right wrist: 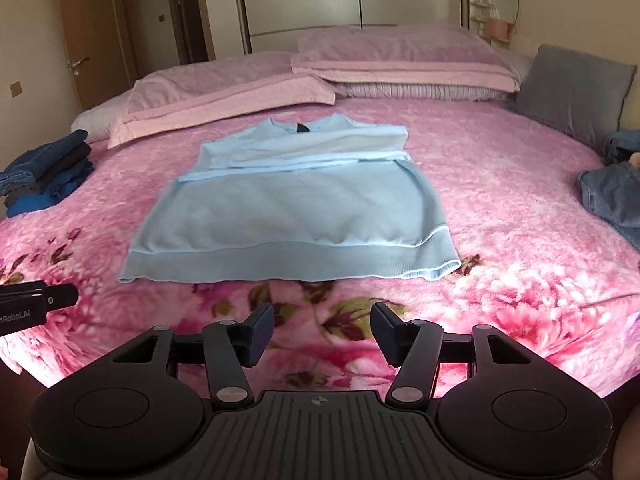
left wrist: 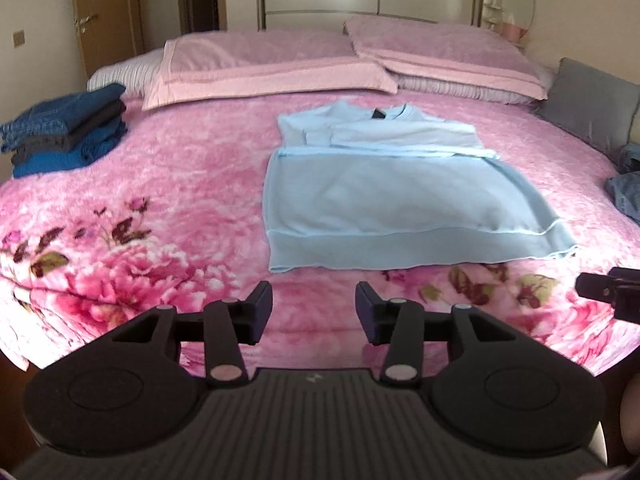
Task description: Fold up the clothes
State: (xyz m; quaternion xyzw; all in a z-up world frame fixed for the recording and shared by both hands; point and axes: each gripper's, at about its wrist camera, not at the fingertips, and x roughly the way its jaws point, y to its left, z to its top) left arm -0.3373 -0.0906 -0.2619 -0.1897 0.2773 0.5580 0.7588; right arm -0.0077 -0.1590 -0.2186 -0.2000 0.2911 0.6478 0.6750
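Note:
A light blue sweatshirt (left wrist: pixel 384 196) lies flat on the pink floral blanket (left wrist: pixel 168 184), collar toward the pillows, sleeves folded across its upper part. In the right wrist view the same sweatshirt (right wrist: pixel 292 208) has its hem nearest me. My left gripper (left wrist: pixel 314 312) hovers over the blanket just short of the hem, jaws open, nothing between them. My right gripper (right wrist: pixel 322 332) is likewise open and empty, short of the hem. Each gripper's tip shows at the edge of the other's view.
A stack of folded dark blue clothes (left wrist: pixel 64 132) sits at the bed's left side. Denim garments (right wrist: pixel 612 196) lie at the right edge. Pink pillows (left wrist: pixel 264 68) and a grey cushion (right wrist: pixel 572 92) line the head of the bed. A door (left wrist: pixel 92 20) stands at far left.

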